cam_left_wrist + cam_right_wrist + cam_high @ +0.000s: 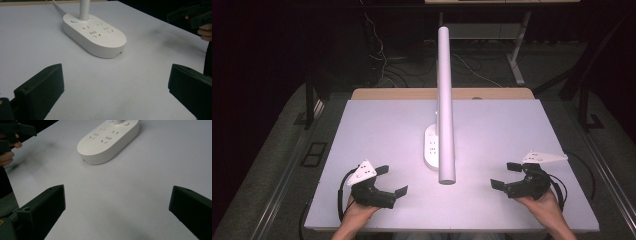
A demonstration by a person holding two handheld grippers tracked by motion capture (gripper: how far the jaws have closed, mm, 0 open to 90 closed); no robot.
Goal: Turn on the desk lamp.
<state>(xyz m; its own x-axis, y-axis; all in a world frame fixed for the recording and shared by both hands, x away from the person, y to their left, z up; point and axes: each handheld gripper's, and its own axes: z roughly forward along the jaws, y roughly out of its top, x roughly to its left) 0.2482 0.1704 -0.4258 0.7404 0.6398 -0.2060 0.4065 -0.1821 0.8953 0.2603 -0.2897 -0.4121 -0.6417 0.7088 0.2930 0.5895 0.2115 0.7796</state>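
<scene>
Table (377,120): white top, largest item, bare apart from one unit. Lamp w/ socket base stands at centre, well apart from both grippers.

Lamp head (445,100): long white bar, reaching toward the person's side above the base, carried on a slim upright post (84,10).

Base (95,35): white oval power strip, several socket outlets on top, small button near the post, cable leaving toward the far edge. Judgement: rigid plastic shell, smooth and prob. slippery; base likely carries most of the weight, head acts as a lever, so unit may tip if taken by the bar. Best hold approx. across the base's narrow sides, or on the post low down. Avoid the socket openings.

Left gripper (388,181): held in the person's left hand near the front edge, jaws wide apart, nothing between them, touching no object.

Right gripper (506,175): held in the right hand, front-right of table, jaws likewise wide apart, empty, pointing inward toward the base.
</scene>
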